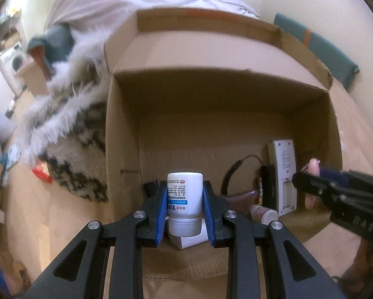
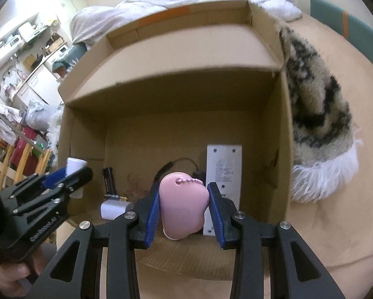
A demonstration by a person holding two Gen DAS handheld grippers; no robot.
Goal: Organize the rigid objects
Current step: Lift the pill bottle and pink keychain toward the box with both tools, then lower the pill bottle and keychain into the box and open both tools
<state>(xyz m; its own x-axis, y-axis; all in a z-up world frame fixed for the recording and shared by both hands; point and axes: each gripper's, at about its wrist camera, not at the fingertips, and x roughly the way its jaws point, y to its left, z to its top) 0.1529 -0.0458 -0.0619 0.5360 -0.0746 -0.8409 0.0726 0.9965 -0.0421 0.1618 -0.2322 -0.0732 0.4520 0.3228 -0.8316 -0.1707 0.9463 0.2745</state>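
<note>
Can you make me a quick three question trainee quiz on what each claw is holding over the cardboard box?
1. True or false: the left claw is shut on a white bottle.
2. What colour is the soft object in the right claw? A pink, B green, C black.
3. Fill in: the white remote leans against the box's ____ wall.

Key: 1 true. 2 A. 3 back.

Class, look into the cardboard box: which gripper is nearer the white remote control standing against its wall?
Right. The right gripper, holding the pink object, is just in front of the remote. The left gripper, holding the white bottle, sits further across the box.
</note>
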